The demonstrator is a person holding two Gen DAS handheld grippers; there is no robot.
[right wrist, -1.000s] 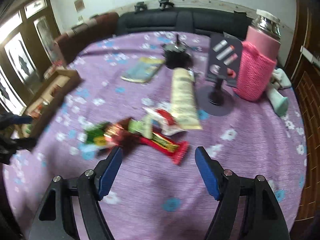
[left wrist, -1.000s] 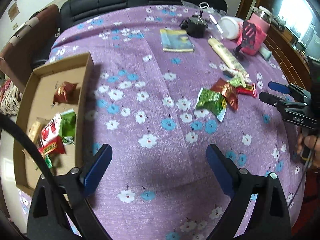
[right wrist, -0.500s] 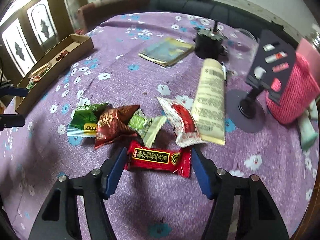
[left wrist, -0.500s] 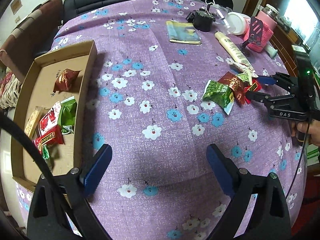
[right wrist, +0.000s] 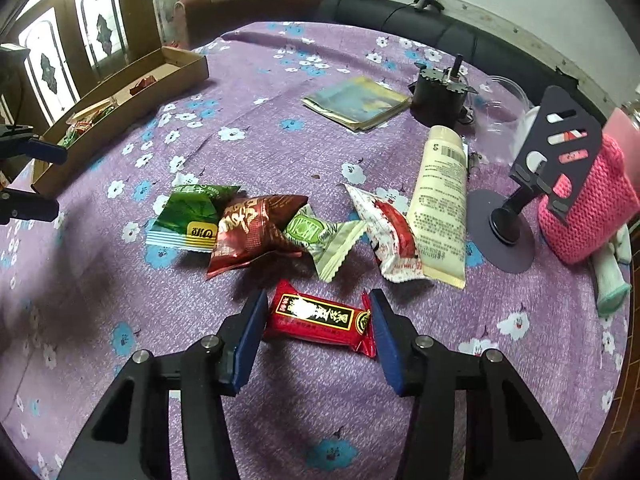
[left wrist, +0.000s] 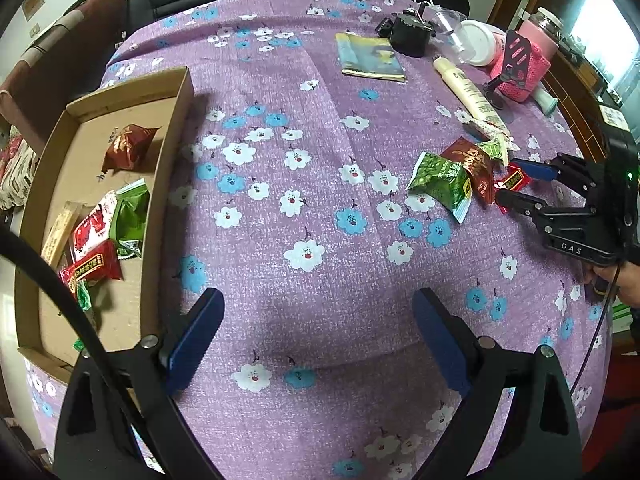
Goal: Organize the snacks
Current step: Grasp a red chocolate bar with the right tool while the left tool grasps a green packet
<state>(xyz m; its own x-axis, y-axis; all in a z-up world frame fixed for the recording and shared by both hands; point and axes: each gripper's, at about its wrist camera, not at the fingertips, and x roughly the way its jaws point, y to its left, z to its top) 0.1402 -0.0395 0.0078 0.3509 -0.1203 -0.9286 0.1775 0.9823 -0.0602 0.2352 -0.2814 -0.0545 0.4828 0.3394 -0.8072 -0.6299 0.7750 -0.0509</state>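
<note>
Item: red snack bar (right wrist: 320,316), flat wrapper with gold lettering, lying on the purple floral tablecloth (right wrist: 280,152) at the near edge of the loose snack pile. The right gripper (right wrist: 318,320) is straddling it, one blue pad at each short end of the wrapper, jaws partly closed; whether the pads are pressing the wrapper or only sitting just beside it cannot be told.

Adjoining snacks: a dark red packet (right wrist: 252,232) is lying across a green packet (right wrist: 188,220), with a pale green-and-white sweet (right wrist: 320,236) tucked against its right side. A white-and-red packet (right wrist: 388,232) is leaning against a cream tube (right wrist: 442,204) further right.

Left gripper (left wrist: 316,340): hovering over bare tablecloth well apart from the pile, jaws spread wide, holding nothing.

Container: a shallow cardboard box (left wrist: 168,184) is sitting at the left edge of the table, already holding a dark red packet (left wrist: 128,146) at its far end and a cluster of red, green and pale wrappers (left wrist: 104,236) nearer the camera.

Other contents: a booklet (right wrist: 358,102) is lying beyond the pile, a black device (right wrist: 440,92) behind it, a dark phone stand (right wrist: 536,168) and a pink knitted sleeve (right wrist: 592,208) at the right.
</note>
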